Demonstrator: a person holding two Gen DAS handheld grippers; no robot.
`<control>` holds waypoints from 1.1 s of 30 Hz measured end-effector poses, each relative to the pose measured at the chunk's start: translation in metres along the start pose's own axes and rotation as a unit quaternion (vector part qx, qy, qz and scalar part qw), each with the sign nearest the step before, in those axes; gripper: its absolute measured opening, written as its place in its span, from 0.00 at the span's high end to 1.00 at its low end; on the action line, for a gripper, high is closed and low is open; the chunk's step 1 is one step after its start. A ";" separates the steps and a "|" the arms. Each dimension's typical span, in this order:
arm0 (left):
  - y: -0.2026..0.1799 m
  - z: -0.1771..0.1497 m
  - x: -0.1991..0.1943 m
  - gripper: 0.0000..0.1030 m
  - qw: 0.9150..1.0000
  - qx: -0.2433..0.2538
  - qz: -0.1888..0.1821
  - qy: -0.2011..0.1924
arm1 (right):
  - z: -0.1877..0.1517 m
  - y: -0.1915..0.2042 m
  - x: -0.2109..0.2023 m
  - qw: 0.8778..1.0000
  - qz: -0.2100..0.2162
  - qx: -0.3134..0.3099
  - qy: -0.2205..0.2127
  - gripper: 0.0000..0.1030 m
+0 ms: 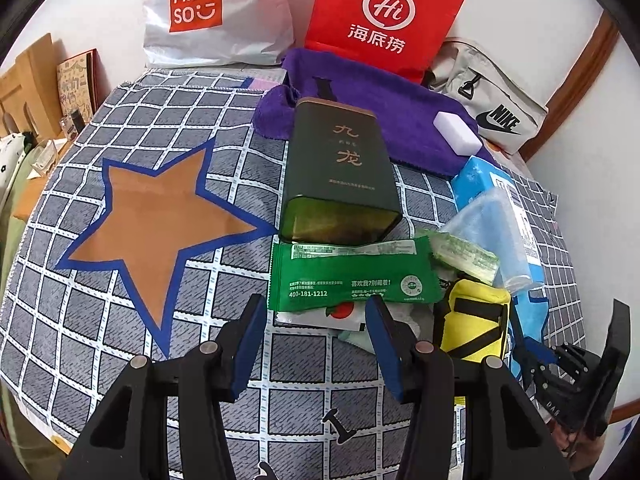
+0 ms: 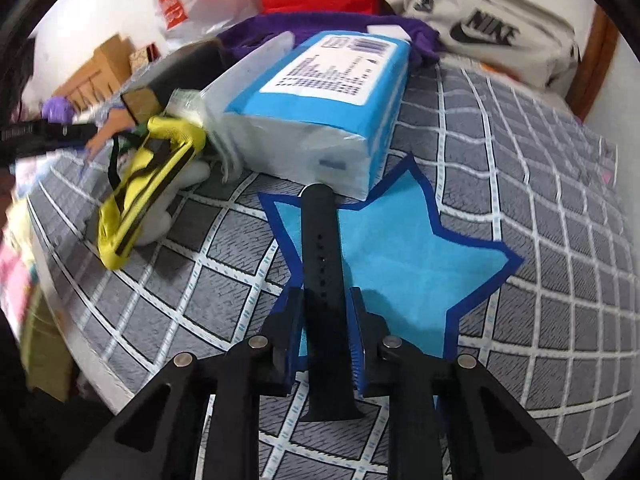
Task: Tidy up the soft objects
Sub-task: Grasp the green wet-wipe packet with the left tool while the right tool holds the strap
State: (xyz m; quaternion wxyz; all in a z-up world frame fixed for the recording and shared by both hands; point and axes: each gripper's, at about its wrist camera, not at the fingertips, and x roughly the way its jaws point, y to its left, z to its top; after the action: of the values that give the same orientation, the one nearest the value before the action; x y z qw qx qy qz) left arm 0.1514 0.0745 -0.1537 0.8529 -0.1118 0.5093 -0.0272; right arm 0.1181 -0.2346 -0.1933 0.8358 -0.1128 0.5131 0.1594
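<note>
Sorting looks barely begun: the right gripper (image 2: pixel 325 334) clamps a black strap (image 2: pixel 322 256) over the blue star (image 2: pixel 400 264), while the left gripper (image 1: pixel 316 344) hangs parted and empty, with the orange star (image 1: pixel 160 224) at its 10 o'clock bare and the clutter at 1 o'clock unsorted.

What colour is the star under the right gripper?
Light blue star with dark blue border; clearest in the right wrist view.

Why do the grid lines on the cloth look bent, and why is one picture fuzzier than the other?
Both views come through fisheye lenses, so the checked cloth bows toward dark rounded corners. The left wrist view is sharp: the lettering on the green packet is readable. The right wrist view is smeared, most at its left edge around the yellow pouch, less on the black strap.
</note>
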 end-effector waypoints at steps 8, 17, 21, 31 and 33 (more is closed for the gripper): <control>-0.003 0.000 0.010 0.52 1.000 0.010 -0.017 0.003 | 0.000 0.001 0.003 1.000 0.005 0.030 -0.008 0.74; -0.015 -0.003 0.021 0.39 0.997 0.075 -0.013 -0.007 | -0.002 0.003 0.001 0.999 0.011 0.012 -0.028 0.80; -0.018 -0.004 0.034 0.39 0.994 0.109 0.013 -0.003 | -0.002 0.001 0.002 0.999 0.019 0.015 -0.030 0.80; -0.036 0.002 0.055 0.40 0.984 0.173 0.043 -0.018 | -0.001 0.001 0.003 0.999 0.020 0.015 -0.030 0.79; -0.033 0.003 0.052 0.55 0.985 0.169 0.025 -0.023 | 0.000 0.000 0.004 0.999 0.020 0.017 -0.028 0.79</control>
State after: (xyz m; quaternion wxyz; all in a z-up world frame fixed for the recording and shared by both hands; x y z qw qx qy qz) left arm 0.1812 0.0344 -0.1900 0.8712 0.0460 0.4805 -0.0891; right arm 0.1196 -0.2340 -0.1965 0.8485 -0.0834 0.4941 0.1702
